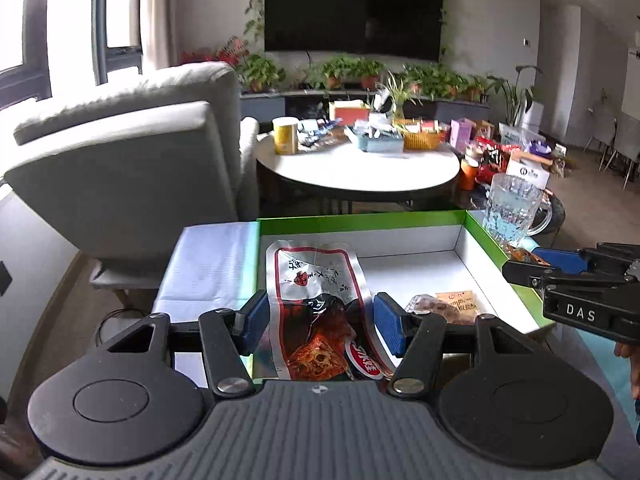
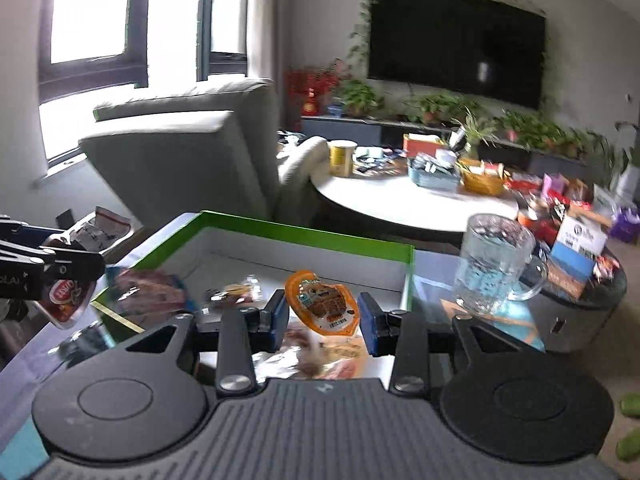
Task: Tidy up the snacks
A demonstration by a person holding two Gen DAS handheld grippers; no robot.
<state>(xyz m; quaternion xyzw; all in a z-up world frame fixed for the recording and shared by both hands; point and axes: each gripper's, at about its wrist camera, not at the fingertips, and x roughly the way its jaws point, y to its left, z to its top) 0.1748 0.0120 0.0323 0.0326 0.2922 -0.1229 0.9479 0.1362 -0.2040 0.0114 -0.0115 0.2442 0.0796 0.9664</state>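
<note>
Left wrist view: the left hand-held gripper clamps a red snack packet above the green box; the right hand-held gripper pinches an orange packet.

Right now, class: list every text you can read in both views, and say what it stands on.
"DAS": right tool's body.
Red oval logo on the long red-and-silver snack packet: not legible.
Handwriting on that packet: unreadable.
Orange jelly cup print: too blurred.
White box logo: too small.
</note>
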